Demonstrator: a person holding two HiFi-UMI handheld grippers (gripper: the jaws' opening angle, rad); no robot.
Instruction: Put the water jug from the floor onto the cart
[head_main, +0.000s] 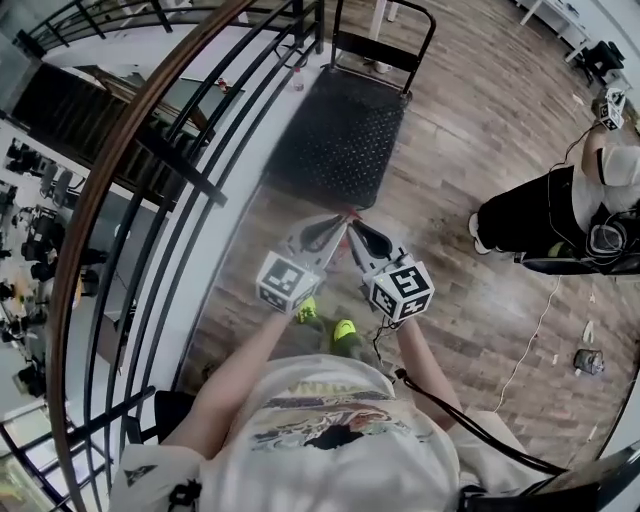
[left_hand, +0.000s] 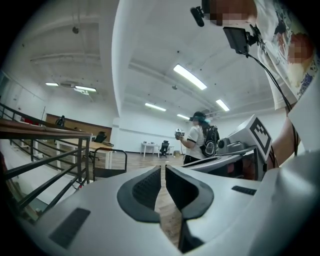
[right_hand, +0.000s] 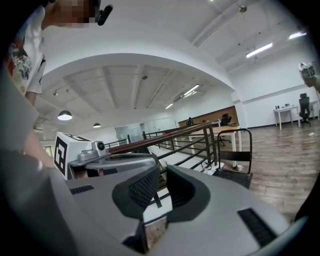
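Looking down, we count one wooden floor (head_main: 480, 130), one dark curved railing (head_main: 170, 120) along its left, and one black flat cart (head_main: 340, 130) standing empty just ahead of us, handle at its far end. One other person (head_main: 540, 215) stands at the right, partly cut off by the edge. We hold two grippers: the left gripper (head_main: 338, 224) and right gripper (head_main: 357, 230) point at the cart's near edge, tips almost touching each other, each with its fingers pressed together on nothing. Two green shoe tips (head_main: 343, 329) show below. The water jug appears in no view. A small floor object (head_main: 588, 362) is too blurred to name.
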